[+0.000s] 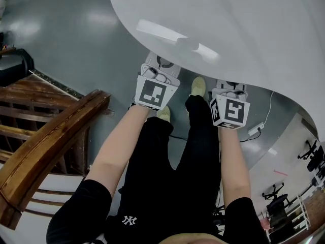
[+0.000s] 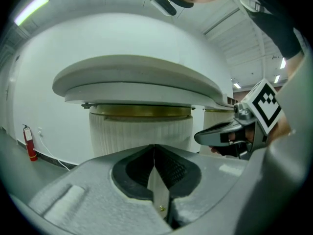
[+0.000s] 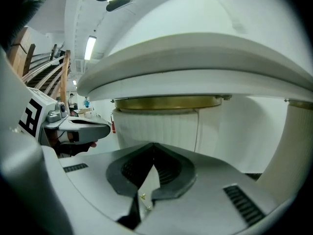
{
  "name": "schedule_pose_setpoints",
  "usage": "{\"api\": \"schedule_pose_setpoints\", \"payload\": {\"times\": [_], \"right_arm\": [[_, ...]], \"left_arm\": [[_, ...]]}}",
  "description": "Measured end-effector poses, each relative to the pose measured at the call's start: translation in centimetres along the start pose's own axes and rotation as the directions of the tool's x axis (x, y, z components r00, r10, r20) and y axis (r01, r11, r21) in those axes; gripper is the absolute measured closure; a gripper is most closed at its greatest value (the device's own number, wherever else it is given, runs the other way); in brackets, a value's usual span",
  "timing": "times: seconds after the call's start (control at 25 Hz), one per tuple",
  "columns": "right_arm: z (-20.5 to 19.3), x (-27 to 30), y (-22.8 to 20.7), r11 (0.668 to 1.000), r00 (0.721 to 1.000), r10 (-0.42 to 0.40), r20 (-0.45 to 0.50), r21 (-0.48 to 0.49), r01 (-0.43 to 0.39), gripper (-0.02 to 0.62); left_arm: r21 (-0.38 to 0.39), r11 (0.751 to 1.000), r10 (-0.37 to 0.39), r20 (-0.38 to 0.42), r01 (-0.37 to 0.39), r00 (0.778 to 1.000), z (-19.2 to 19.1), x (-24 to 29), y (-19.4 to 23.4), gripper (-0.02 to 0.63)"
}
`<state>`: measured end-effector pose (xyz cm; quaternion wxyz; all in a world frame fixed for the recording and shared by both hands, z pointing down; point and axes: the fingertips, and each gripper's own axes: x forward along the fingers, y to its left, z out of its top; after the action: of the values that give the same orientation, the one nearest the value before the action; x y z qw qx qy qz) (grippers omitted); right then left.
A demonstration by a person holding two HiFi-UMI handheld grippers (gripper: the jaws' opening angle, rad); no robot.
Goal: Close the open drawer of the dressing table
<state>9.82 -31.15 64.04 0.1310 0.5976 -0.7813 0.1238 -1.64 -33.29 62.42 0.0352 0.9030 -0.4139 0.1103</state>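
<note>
Left gripper [image 2: 154, 151] and right gripper [image 3: 153, 152], fingers pressed together on nothing, hover under the white desk [image 1: 228, 24]; next, probably, pushing the drawer front in.

Left arm: our left forearm [image 1: 119, 146] is bare and stretched forward and down, almost straight.
Right arm: our right forearm [image 1: 231, 161] runs alongside it, extended the same way.
Left tongs: our left tongs [image 2: 154, 148] have their jaws pressed together at the tips, with nothing between them. Their marker cube [image 1: 155, 93] faces up.
Right tongs: our right tongs [image 3: 153, 147] are likewise closed and empty.
Spacing: we hold the two side by side, apart and level.
</note>
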Motion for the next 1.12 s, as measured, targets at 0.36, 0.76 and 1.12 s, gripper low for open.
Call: {"api": "schedule_pose_setpoints", "payload": {"times": [0.36, 0.76, 1.12], "right_arm": [[0.1, -5.7, 3.4, 0.999, 0.997, 0.037, -0.071, 0.028, -0.035, 0.580], [8.3, -13.3, 8.4, 0.995, 0.995, 0.085, -0.050, 0.057, -0.082, 0.580], [18.7, -20.1, 12.0, 0.987, 0.991, 0.130, 0.013, 0.096, -0.131, 0.580]], "left_arm": [[-0.086, 0.996, -0.004, -0.098, -0.005, 0.995, 0.2, -6.5, -3.1, 0.595], [-0.140, 0.989, -0.050, -0.078, 0.039, 0.996, 10.5, -13.3, -6.3, 0.595], [-0.169, 0.984, -0.074, -0.043, 0.066, 0.996, 20.6, -19.8, -7.8, 0.595]]}}
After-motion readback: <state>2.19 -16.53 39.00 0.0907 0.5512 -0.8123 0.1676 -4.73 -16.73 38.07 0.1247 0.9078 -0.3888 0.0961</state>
